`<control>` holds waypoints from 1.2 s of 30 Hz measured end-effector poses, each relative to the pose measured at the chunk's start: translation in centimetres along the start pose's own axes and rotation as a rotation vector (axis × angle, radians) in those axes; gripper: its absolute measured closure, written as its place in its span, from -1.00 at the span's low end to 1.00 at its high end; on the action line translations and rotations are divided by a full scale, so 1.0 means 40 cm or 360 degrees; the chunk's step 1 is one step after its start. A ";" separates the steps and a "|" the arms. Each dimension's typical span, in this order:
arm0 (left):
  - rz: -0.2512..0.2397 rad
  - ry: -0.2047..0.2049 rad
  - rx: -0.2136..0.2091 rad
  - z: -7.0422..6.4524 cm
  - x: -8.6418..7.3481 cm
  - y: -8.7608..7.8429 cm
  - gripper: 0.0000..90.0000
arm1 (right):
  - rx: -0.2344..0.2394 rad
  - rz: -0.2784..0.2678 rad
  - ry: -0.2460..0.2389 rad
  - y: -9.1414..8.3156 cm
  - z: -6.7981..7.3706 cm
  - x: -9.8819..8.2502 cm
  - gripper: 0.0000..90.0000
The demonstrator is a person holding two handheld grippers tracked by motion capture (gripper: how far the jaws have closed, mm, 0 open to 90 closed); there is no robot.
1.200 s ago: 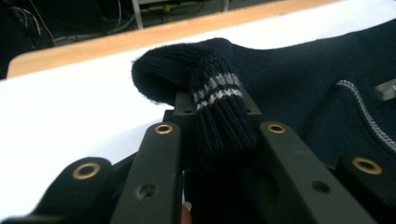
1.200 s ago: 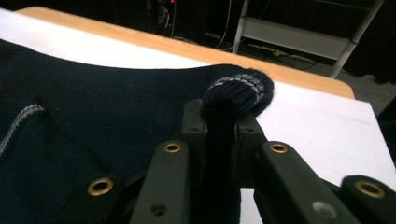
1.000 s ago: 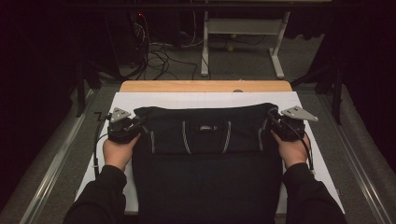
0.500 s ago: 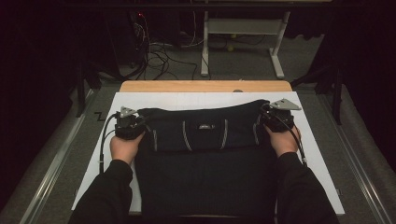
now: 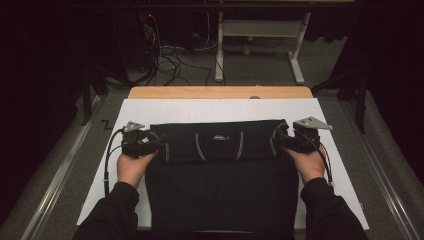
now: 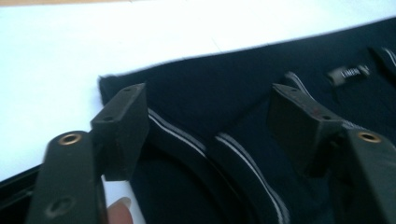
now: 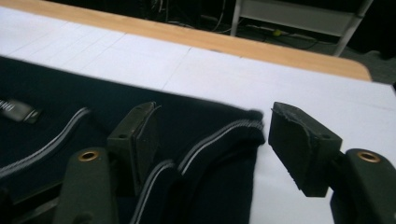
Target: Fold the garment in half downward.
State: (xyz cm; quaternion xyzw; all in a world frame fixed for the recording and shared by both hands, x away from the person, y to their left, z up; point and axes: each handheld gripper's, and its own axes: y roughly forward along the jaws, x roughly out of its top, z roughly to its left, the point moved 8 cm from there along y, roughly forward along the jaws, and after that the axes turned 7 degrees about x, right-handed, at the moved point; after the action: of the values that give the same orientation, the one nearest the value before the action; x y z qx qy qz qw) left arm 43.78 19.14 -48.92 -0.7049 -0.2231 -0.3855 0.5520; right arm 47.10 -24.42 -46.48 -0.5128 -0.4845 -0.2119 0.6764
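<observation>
Dark navy knit garment with thin pale stripes [image 5: 220, 170] lies flat on the white-covered counter [image 5: 220, 107], its top part folded down toward the person. At its left corner the left gripper [image 5: 156, 142] has jaws that have just been opening, now standing apart over the striped trim without pressing it. At the right corner the right gripper [image 5: 278, 140] has likewise just been opening its jaws, the striped edge lying loose between them.
</observation>
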 end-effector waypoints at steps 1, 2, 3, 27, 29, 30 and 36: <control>0.0003 0.0008 -0.0016 -0.008 -0.010 -0.001 -0.38 | 0.0018 0.0008 0.0000 -0.002 0.007 -0.009 -0.26; 0.0013 0.0014 -0.0041 -0.017 -0.020 0.000 -0.38 | 0.0039 0.0020 -0.0007 -0.003 0.016 -0.018 -0.26; 0.0025 0.0015 -0.0068 -0.026 -0.031 0.001 -0.39 | 0.0053 0.0033 -0.0013 -0.004 0.024 -0.028 -0.26; 0.0175 0.0091 -0.0101 -0.069 -0.126 0.036 0.46 | 0.0232 0.0314 -0.0052 0.029 0.087 -0.156 0.58; 0.0151 0.0080 -0.0098 -0.067 -0.119 0.030 0.54 | 0.0218 0.0314 -0.0099 0.027 0.092 -0.153 0.62; 0.0129 0.0069 -0.0096 -0.066 -0.112 0.023 0.58 | 0.0216 0.0305 -0.0108 0.025 0.093 -0.150 0.63; 0.0024 0.0135 -0.0081 -0.084 -0.068 -0.031 0.63 | 0.0250 0.0176 -0.0089 -0.026 0.099 -0.108 0.63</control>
State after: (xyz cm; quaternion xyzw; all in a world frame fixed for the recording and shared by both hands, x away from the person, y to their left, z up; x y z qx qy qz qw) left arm 40.22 16.62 -50.00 -0.7034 -0.1844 -0.4165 0.5457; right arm 42.63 -22.18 -49.74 -0.4898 -0.4892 -0.1213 0.7114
